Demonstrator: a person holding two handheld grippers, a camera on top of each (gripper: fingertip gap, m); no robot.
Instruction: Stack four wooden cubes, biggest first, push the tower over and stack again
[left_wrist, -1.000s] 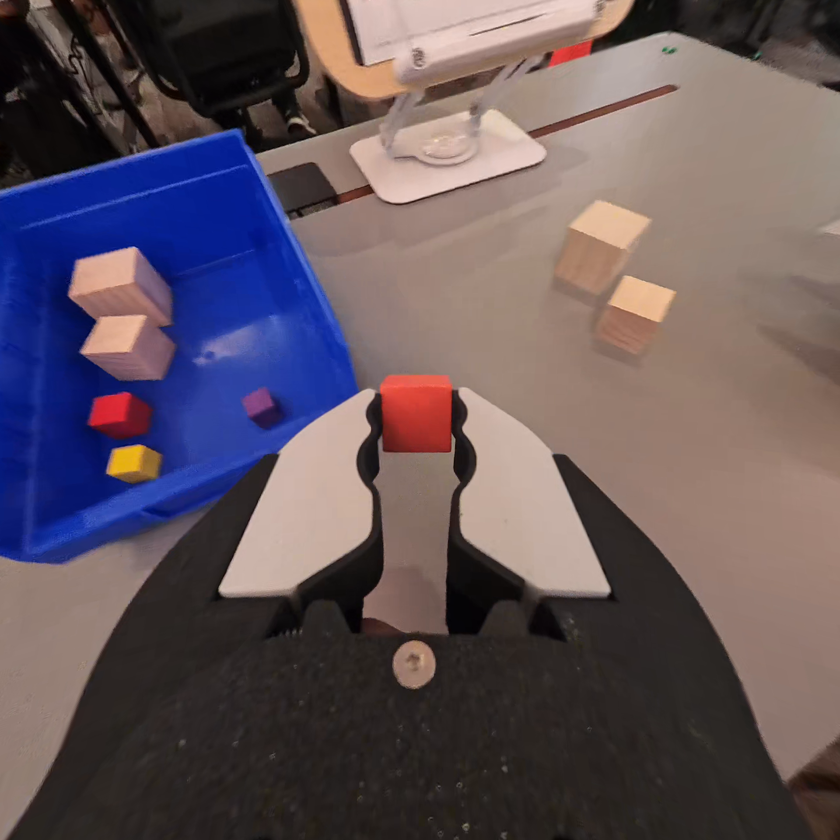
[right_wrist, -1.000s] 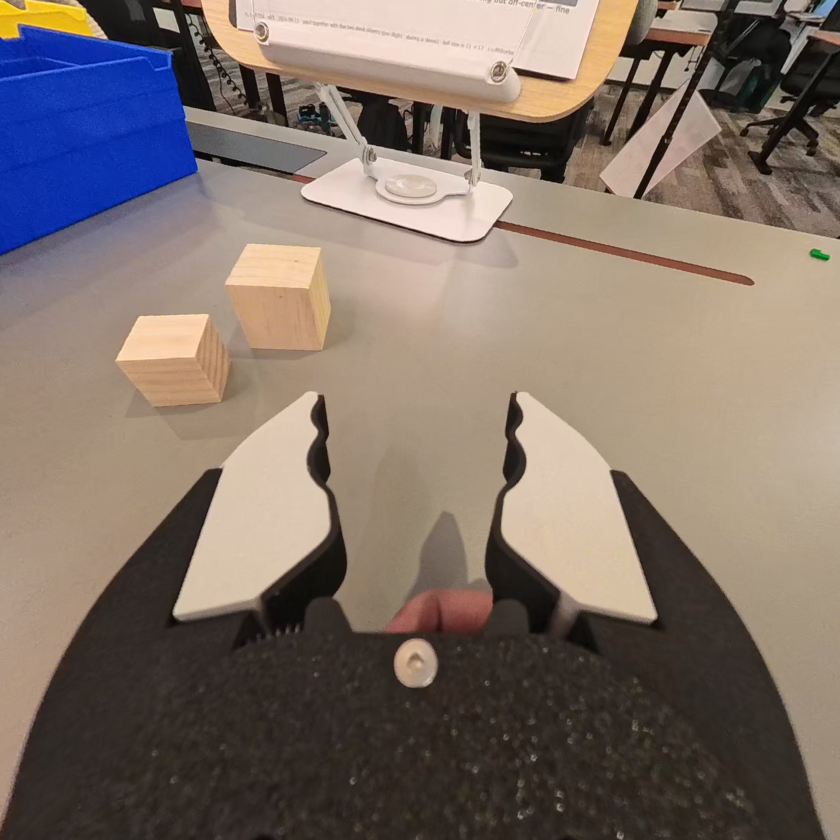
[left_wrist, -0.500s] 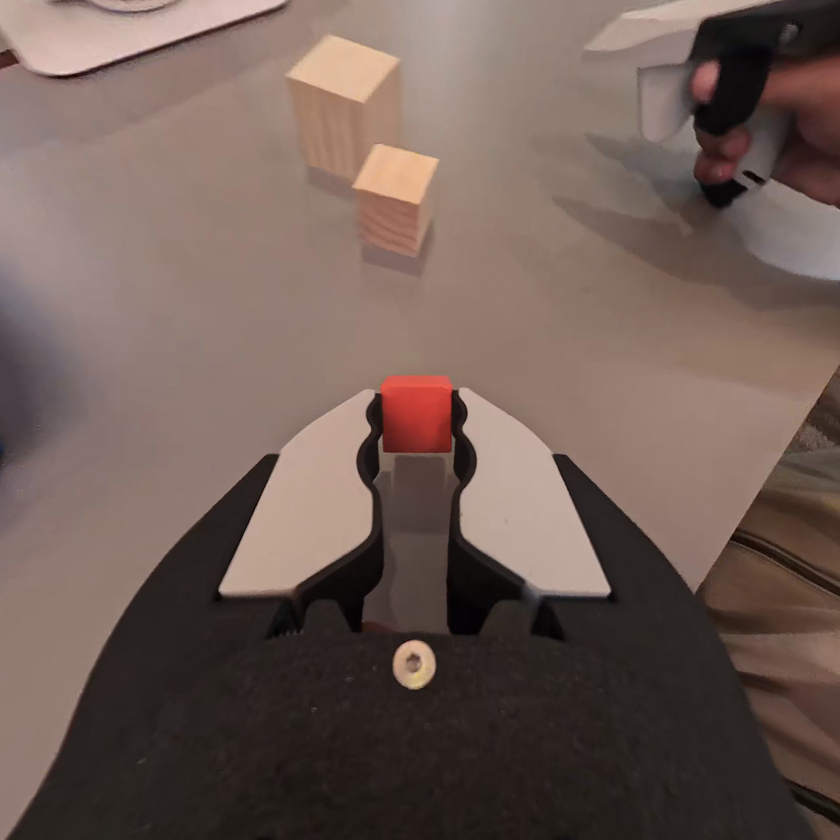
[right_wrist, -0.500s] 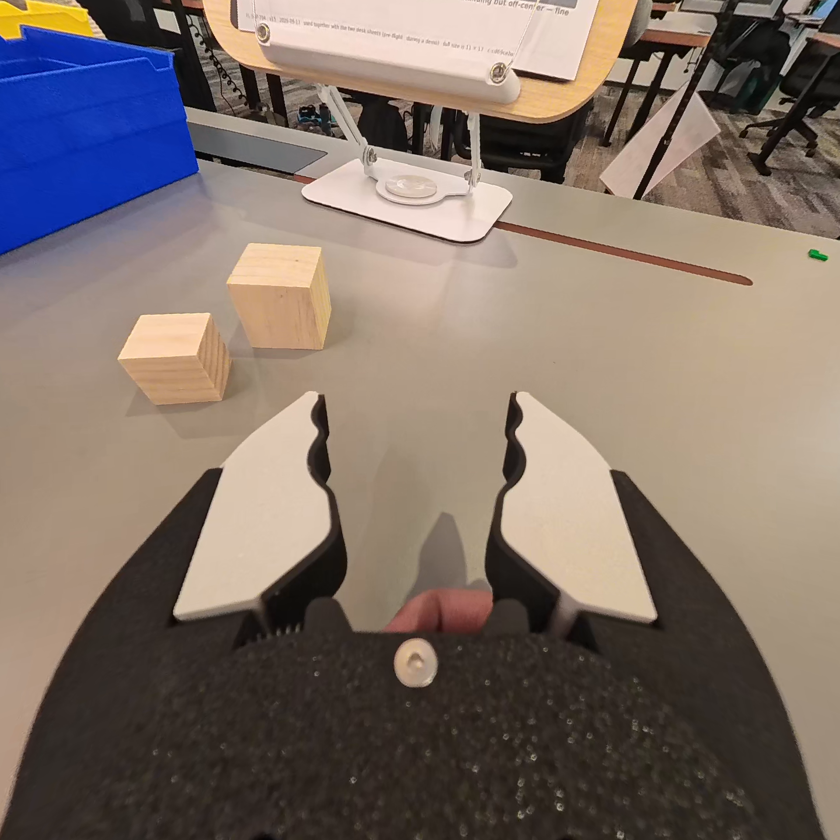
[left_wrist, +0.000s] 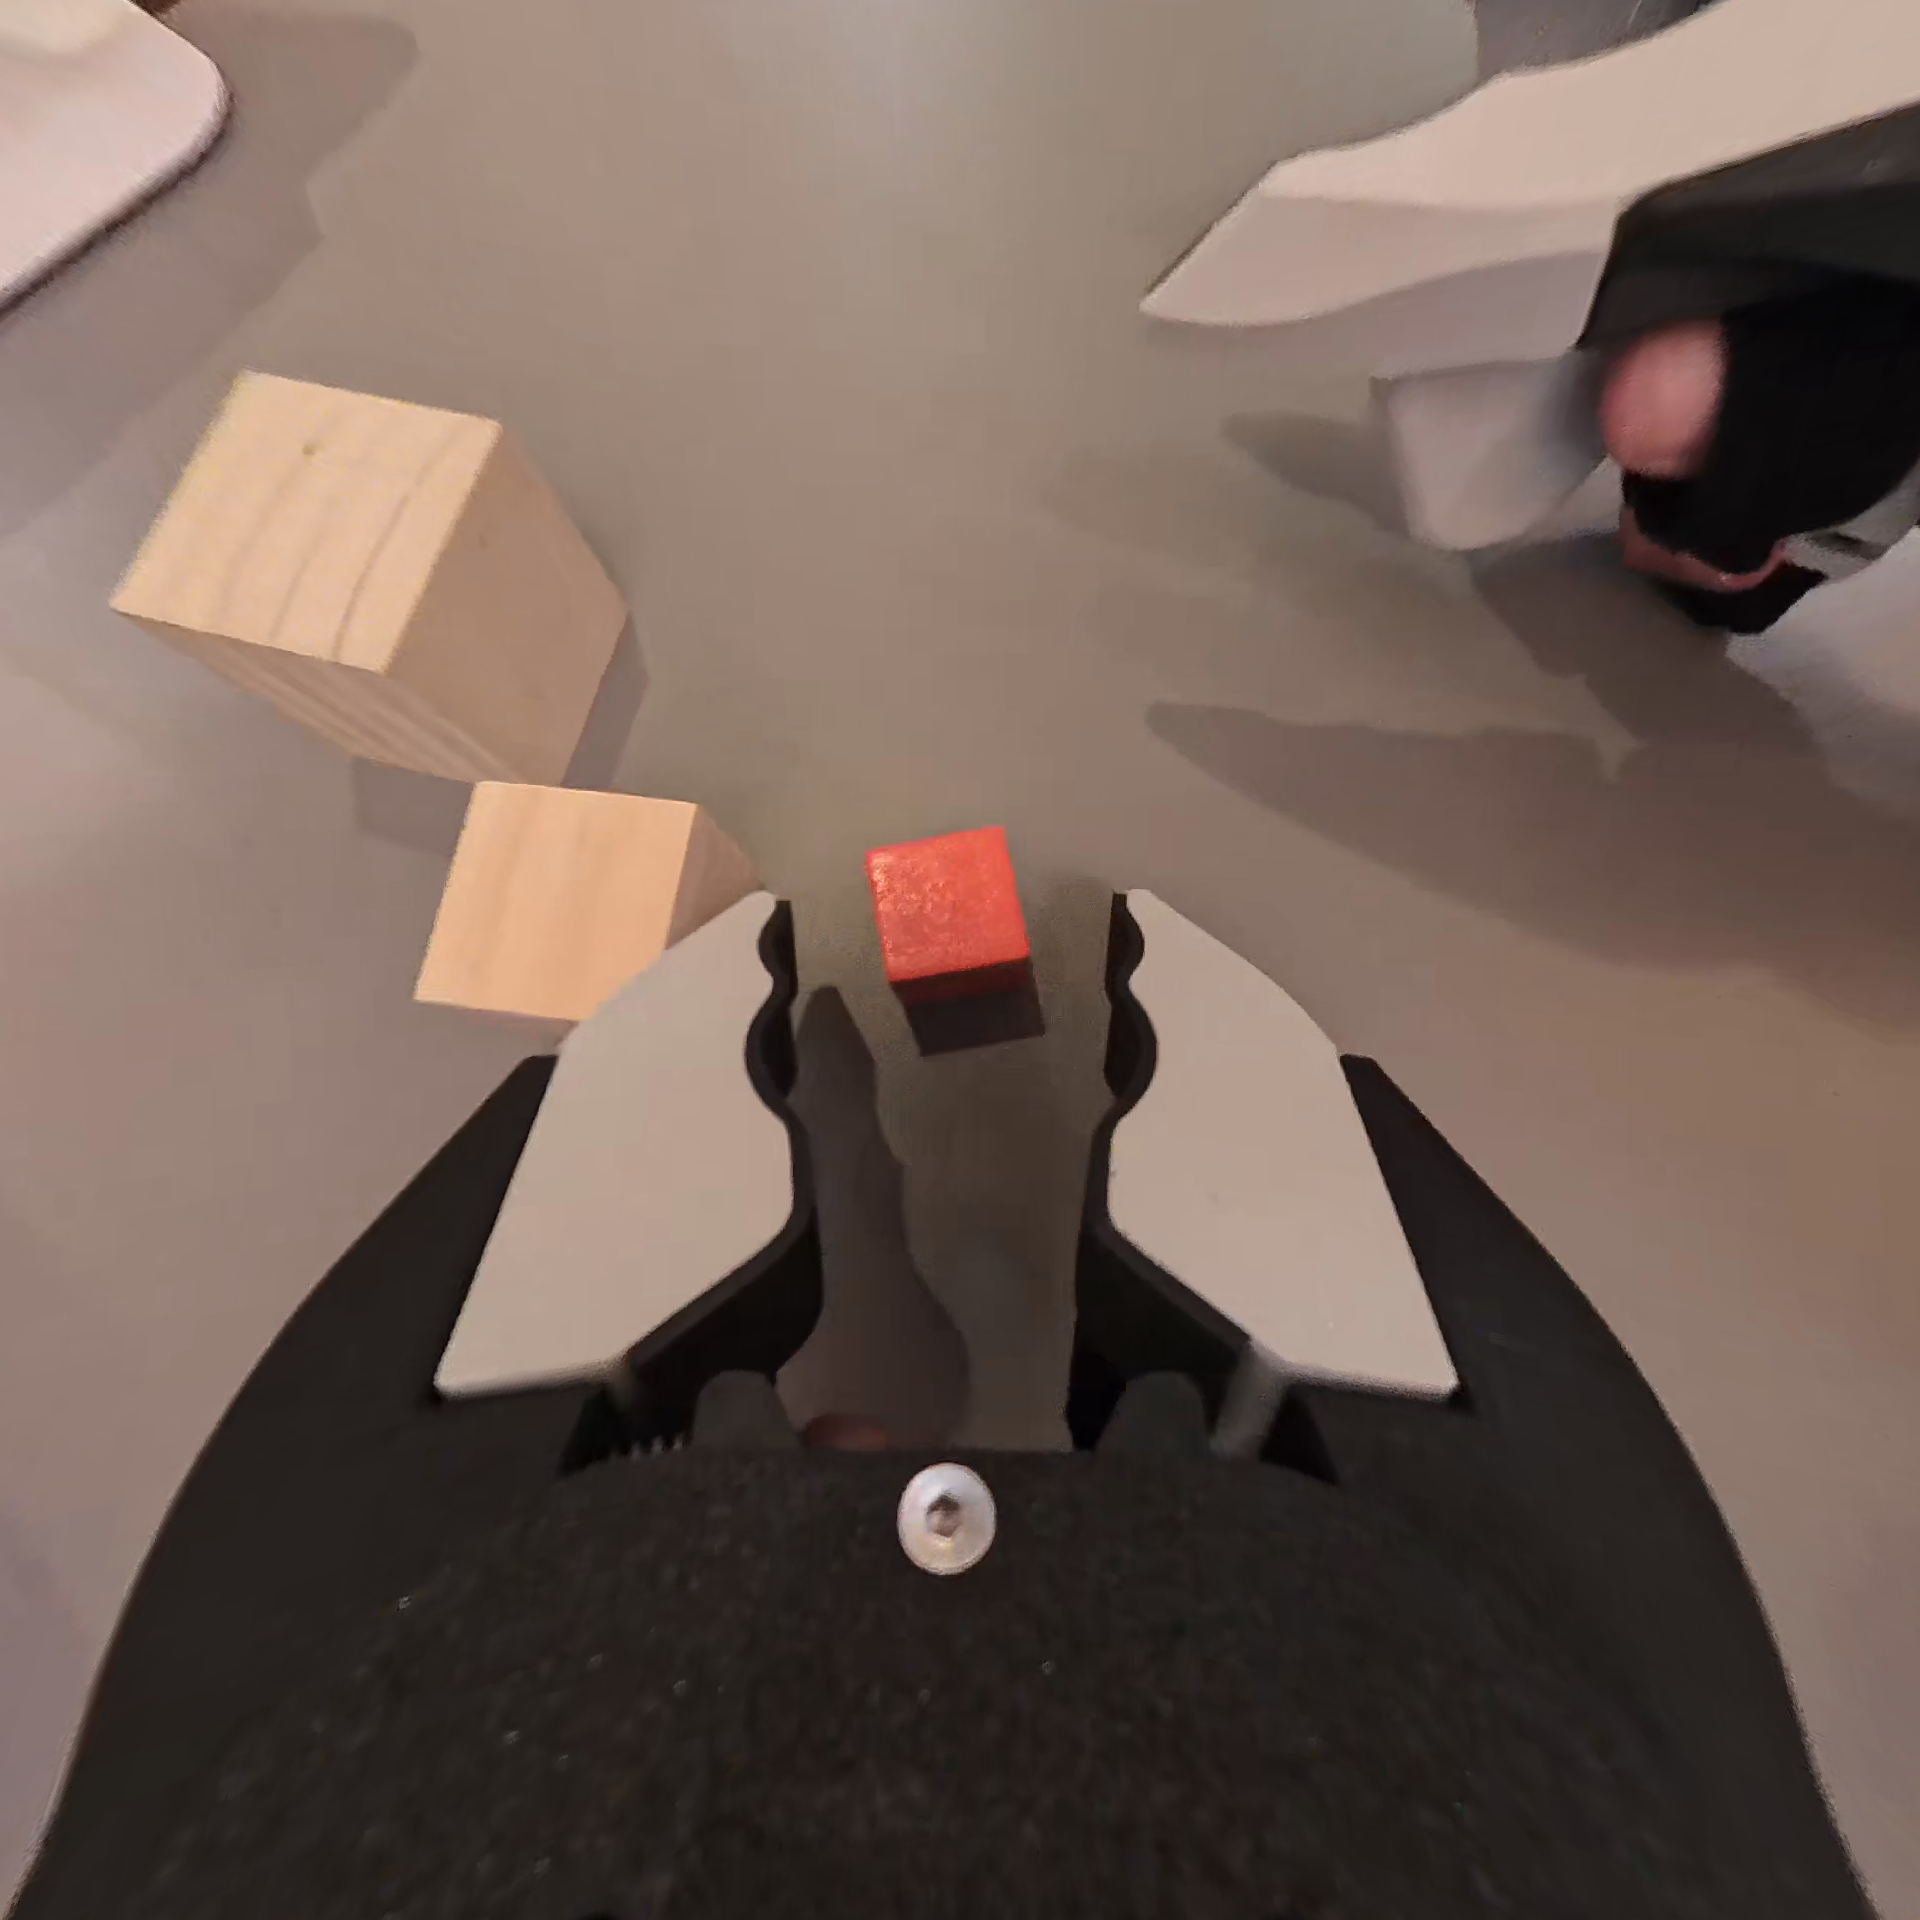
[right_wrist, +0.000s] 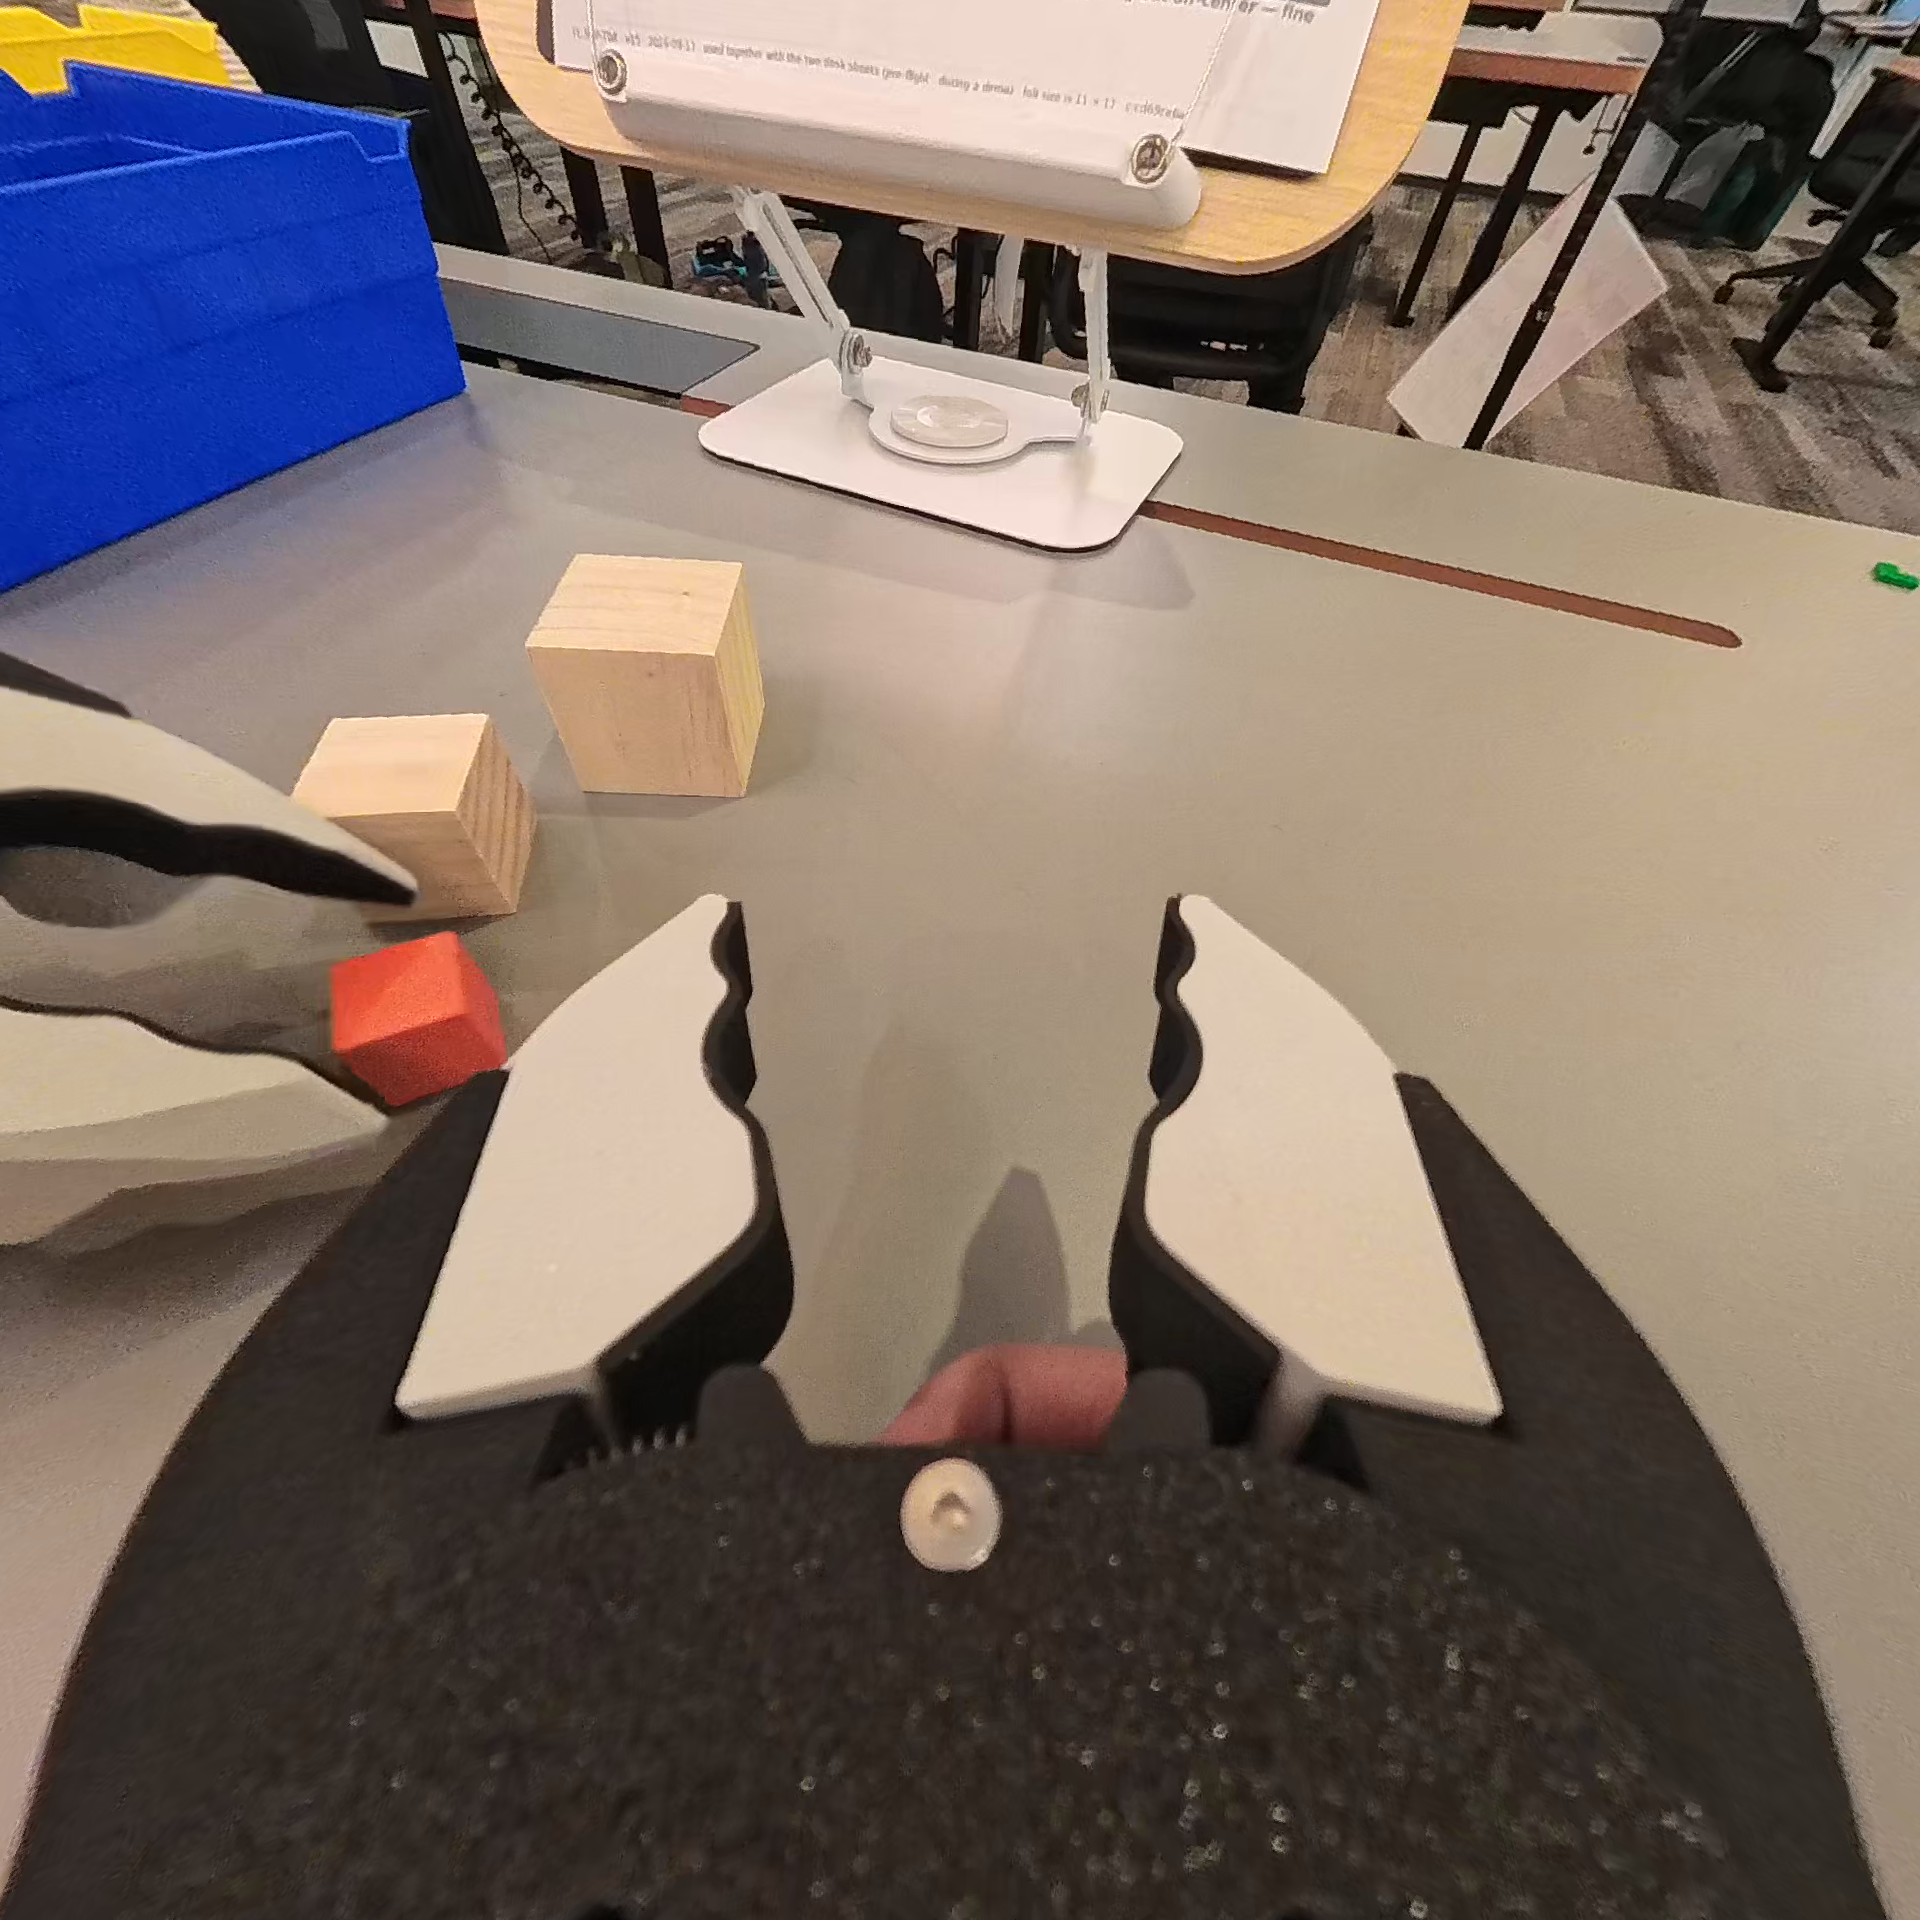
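A small red cube (left_wrist: 943, 902) rests on the grey table between the fingers of my left gripper (left_wrist: 948, 920), which is open and touches it on neither side. A medium wooden cube (left_wrist: 561, 899) stands just left of the left fingertip, and a large wooden cube (left_wrist: 353, 561) stands beyond it. My right gripper (right_wrist: 954, 904) is open and empty, to the right of the cubes, and shows far right in the left wrist view (left_wrist: 1299, 384). The right wrist view shows the red cube (right_wrist: 416, 1013), the medium cube (right_wrist: 416, 810), the large cube (right_wrist: 644, 675) and the left gripper (right_wrist: 390, 1003).
A blue bin (right_wrist: 208, 312) stands at the far left with a yellow bin behind it. A white stand base (right_wrist: 935, 457) carrying a raised board sits at the table's back. A small green item (right_wrist: 1896, 574) lies far right.
My left gripper carried the red cube from beside the blue bin over to the wooden cubes, lowered it and opened, so the cube now lies free. The right gripper has not moved.
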